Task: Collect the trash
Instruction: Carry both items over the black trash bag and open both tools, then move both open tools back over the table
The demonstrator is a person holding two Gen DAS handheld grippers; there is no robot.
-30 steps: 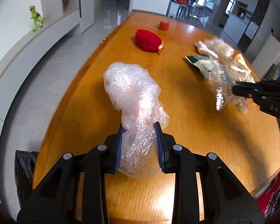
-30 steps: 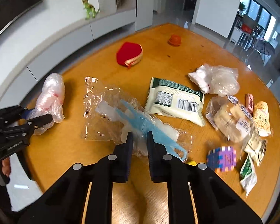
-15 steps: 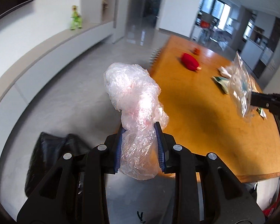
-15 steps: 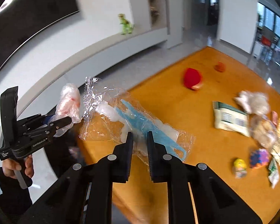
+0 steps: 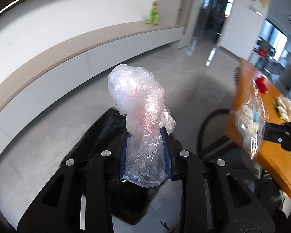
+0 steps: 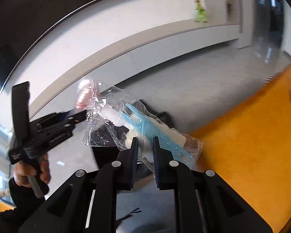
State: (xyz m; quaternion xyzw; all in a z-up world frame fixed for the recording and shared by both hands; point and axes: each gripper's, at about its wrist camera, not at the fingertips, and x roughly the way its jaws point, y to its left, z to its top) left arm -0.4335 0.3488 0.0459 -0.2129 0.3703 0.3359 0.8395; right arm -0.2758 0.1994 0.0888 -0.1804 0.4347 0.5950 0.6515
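Behind the left claw [image 5: 146, 155] a black bag [image 5: 104, 134] lies mostly hidden – the green toy [image 5: 153, 15] beyond blurs, its shape unreadable.

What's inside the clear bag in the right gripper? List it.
Through the clear bag show a light blue plastic piece and white plastic parts. The right gripper fingers cover the bag's lower part, so anything there is hidden.

Crumpled bag [image 5: 139, 108]: clear plastic, pink-red tint seen inside. Clear wrapper [image 6: 126, 124]: transparent, light blue and white pieces seen within. Both grippers [image 5: 146, 149] [image 6: 144, 155]: black bodies, blue ribbed pads. Table [image 6: 252, 147]: orange-brown wood. Floor [image 5: 48, 136]: grey. Bin bag [image 5: 106, 128]: black. Toy figure [image 6: 199, 9] on ledge: green. Pouch [image 5: 261, 84]: red.
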